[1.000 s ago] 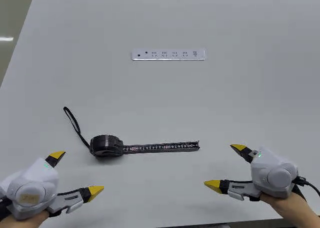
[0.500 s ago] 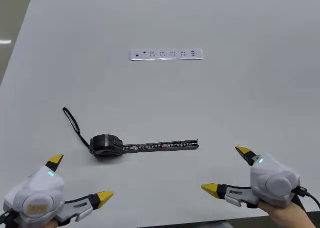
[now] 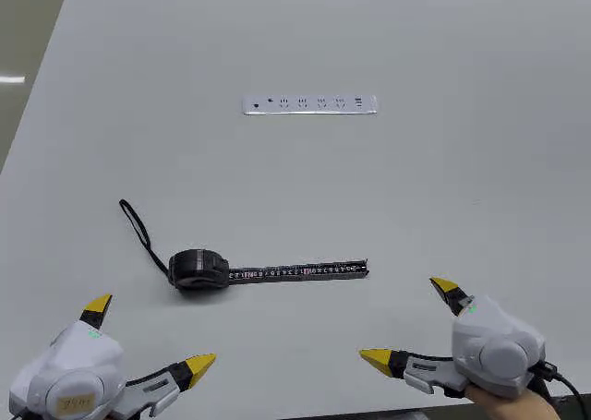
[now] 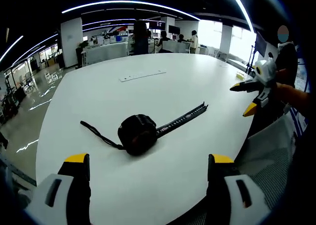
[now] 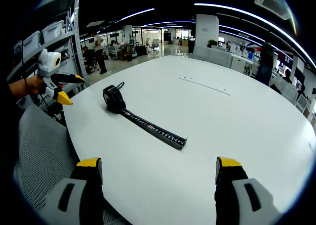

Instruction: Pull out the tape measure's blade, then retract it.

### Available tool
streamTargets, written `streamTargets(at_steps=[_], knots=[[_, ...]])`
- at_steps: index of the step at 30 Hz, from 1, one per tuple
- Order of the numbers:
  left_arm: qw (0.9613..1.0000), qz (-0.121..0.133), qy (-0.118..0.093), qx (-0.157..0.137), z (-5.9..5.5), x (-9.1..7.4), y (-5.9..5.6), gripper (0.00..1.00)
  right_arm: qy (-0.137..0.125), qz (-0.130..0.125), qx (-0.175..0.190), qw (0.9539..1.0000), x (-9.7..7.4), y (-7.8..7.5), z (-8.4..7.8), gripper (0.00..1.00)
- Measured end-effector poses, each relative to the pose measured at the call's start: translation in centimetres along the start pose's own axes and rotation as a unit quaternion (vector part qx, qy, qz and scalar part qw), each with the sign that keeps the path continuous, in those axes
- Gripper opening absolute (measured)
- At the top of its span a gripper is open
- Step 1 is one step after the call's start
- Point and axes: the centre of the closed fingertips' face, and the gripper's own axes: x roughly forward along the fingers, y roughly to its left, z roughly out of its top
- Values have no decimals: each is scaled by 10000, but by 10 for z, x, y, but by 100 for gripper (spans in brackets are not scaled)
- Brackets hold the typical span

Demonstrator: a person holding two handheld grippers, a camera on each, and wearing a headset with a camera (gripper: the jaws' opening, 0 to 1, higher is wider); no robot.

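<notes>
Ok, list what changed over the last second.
The left claw and right claw drew back slightly toward the near edge of the white table, open, holding nothing. The black round tape measure, its blade pulled out, and the white power strip lie where they were.

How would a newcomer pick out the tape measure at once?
On the large white table, nearer the person than the flat white power strip, lies a round black tape measure. A dark numbered blade sticks out one side, a thin black strap trails from the other.
</notes>
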Motion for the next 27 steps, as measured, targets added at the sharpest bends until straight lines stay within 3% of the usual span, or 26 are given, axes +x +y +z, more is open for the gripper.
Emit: streamTargets(at_steps=[5, 15, 22, 27], knots=[[9999, 49, 61, -146, -3, -2, -2, 99, 21, -19, -21, 10000, 0, 3, 0, 97], [9977, 411, -130, -523, 8, 4, 0, 99, -19, -72, 49, 10000, 2, 4, 2, 97], [9923, 691, -344, -968, 14, 15, 9, 99, -133, -9, 7, 9999, 8, 6, 1, 95], [9917, 777, -392, -941, 20, 25, 7, 99, -119, 7, 37, 9999, 11, 4, 0, 95]])
